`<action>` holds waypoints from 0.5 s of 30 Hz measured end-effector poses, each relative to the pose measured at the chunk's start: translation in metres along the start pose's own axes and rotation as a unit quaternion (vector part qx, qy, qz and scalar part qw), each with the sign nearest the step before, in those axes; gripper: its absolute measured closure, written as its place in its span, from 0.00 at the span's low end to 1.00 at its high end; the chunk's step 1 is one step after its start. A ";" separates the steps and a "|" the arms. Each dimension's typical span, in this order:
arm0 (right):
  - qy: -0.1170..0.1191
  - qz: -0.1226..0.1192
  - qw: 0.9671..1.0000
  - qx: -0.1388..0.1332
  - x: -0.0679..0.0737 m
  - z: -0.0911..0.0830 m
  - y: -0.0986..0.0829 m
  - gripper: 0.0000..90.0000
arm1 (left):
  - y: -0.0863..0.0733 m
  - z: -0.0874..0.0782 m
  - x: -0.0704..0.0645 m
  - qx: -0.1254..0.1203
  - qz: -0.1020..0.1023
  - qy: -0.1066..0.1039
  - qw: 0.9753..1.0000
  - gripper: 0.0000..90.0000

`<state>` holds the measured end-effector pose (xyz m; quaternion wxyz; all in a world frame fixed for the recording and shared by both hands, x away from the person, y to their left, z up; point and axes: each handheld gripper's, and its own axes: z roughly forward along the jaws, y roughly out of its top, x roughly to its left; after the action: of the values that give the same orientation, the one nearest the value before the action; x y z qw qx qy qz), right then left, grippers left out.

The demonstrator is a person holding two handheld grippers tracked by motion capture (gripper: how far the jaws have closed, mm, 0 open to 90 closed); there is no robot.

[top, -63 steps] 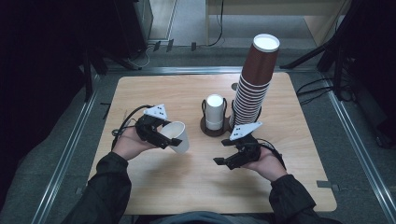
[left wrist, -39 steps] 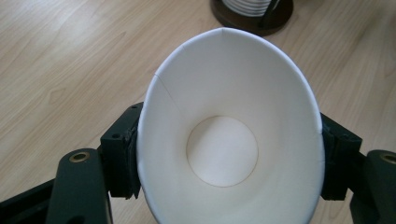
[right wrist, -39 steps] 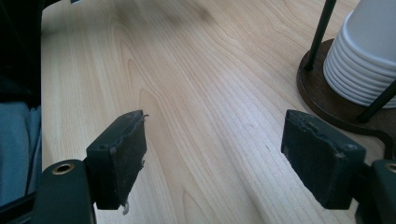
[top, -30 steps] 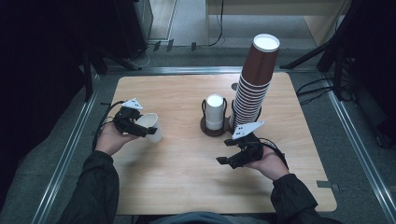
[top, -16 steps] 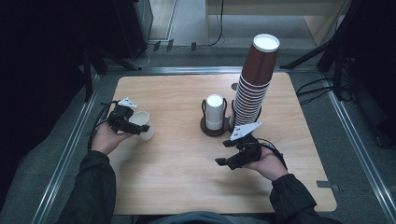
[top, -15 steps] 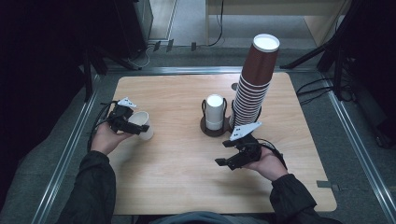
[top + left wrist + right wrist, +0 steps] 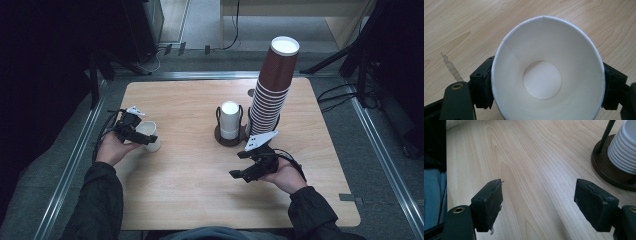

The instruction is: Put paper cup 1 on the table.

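The left gripper clamps a white paper cup between its jaws, pads at the cup's 9 and 3 o'clock. The cup sits at the counter's 9 o'clock edge, mouth tipped toward the gripper's camera. The right gripper gapes wide and empty at 5 o'clock.

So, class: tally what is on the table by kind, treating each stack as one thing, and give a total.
Single white cup, held by the left gripper: 1
Brown cup stack: 1
White stack in its holder: 1
Total: 3
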<state>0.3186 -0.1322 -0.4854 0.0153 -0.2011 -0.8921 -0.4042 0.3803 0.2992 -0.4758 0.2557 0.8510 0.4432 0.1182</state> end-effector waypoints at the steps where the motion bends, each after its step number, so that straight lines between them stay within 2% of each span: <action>1: -0.001 -0.001 1.000 0.001 0.000 0.000 0.000 0.26 | 0.000 0.000 0.000 -0.002 0.000 -0.002 1.000 0.22; 7: 0.000 0.001 1.000 -0.001 0.000 -0.001 0.000 0.26 | 0.000 0.000 0.000 -0.008 0.000 -0.008 1.000 0.17; 9: 0.000 0.000 1.000 0.000 0.000 -0.001 0.000 0.26 | 0.000 0.000 0.000 -0.005 0.001 -0.003 1.000 0.15; 15: 0.000 -0.002 1.000 0.001 0.000 0.001 0.000 0.26 | 0.000 0.000 0.000 -0.007 -0.003 -0.010 1.000 0.13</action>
<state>0.3184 -0.1315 -0.4858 0.0148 -0.1988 -0.8932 -0.4032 0.3802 0.2994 -0.4757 0.2667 0.8488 0.4426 0.1118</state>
